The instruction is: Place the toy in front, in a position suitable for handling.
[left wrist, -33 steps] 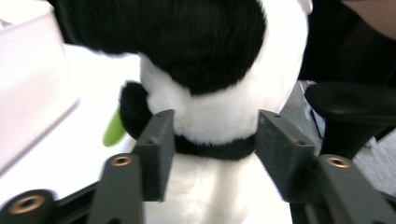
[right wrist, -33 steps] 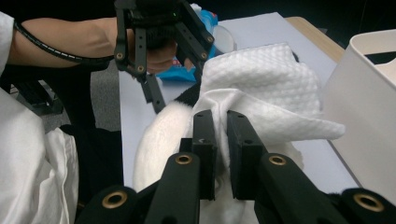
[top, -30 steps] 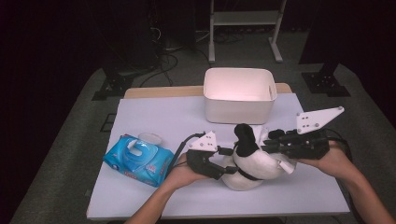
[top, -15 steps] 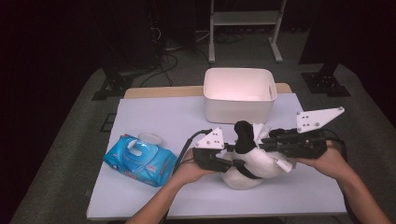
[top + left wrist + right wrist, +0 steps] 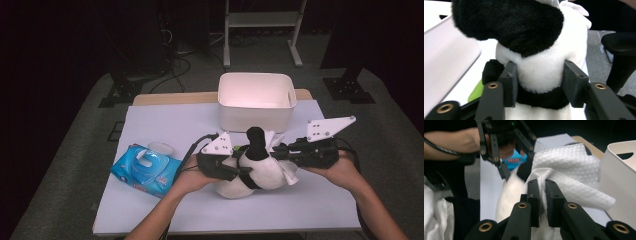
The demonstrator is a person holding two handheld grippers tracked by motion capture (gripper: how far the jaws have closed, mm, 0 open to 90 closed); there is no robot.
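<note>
Showing from the high view: a person at a table (image 5: 150, 200) works a black-and-white plush toy (image 5: 255, 172) with two grippers.
Toy: lies on the table's near middle, in front of a white bin (image 5: 256, 102), its black head towards the bin.
Left gripper (image 5: 235, 170): at the toy's left flank, jaws around its body.
Right gripper (image 5: 280, 151): at the toy's right, holding a white wipe (image 5: 286, 170) against it.
Pack: a blue wipes pack (image 5: 146, 170) lies left of the toy, apart from it.

Left gripper view: both pads press into the toy (image 5: 544, 67) just under its black head; the jaws have just been opening a little, fur between them, the grasp kept.
Fingers (image 5: 509, 82): dent the white fur, above a black band.
Green: a green bit (image 5: 476, 91) shows beside the toy; what it is I cannot tell.

Right gripper view: the right gripper (image 5: 542, 202) is clenched on a fold of the wipe (image 5: 566, 170), which drapes over the toy (image 5: 510, 192).
Bin (image 5: 621, 175): stands at the right edge, just beside the wipe.
Left gripper (image 5: 515, 173): reaches down onto the toy from above, the blue pack (image 5: 517, 158) behind it.
</note>
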